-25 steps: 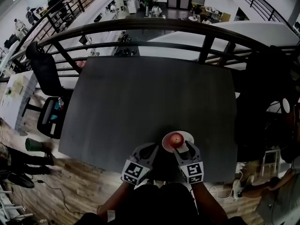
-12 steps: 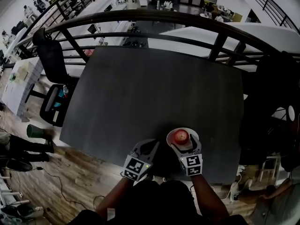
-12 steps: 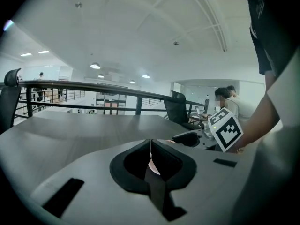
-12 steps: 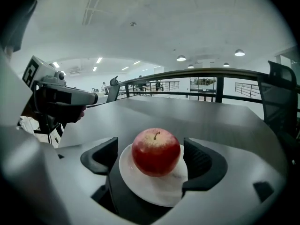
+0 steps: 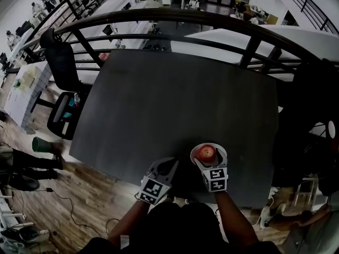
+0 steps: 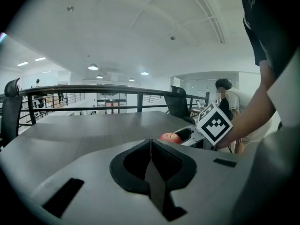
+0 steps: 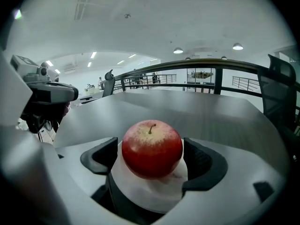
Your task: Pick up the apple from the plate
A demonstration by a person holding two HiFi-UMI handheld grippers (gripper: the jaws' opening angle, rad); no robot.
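A red apple (image 5: 207, 152) (image 7: 152, 149) stands on a small white plate (image 5: 222, 148) (image 7: 150, 193) near the front edge of the dark table (image 5: 175, 99). My right gripper (image 5: 208, 161) (image 7: 151, 154) is low over the plate. Its jaws have just been opening and now stand wide on either side of the apple, with a thin gap at each pad. My left gripper (image 5: 170, 162) (image 6: 150, 142) hovers just left of the plate with its jaws together and nothing between them. From the left gripper view the apple (image 6: 168, 137) peeks out beside the right gripper's marker cube (image 6: 214, 124).
A dark metal railing (image 5: 212, 23) runs along the table's far side. A black office chair (image 5: 61, 62) stands at the table's left. The table's front edge lies right under my hands, with wooden floor (image 5: 79, 194) below.
The right gripper has sunk toward the plate and its jaws have spread, so the apple now sits between them. The left gripper has barely shifted.
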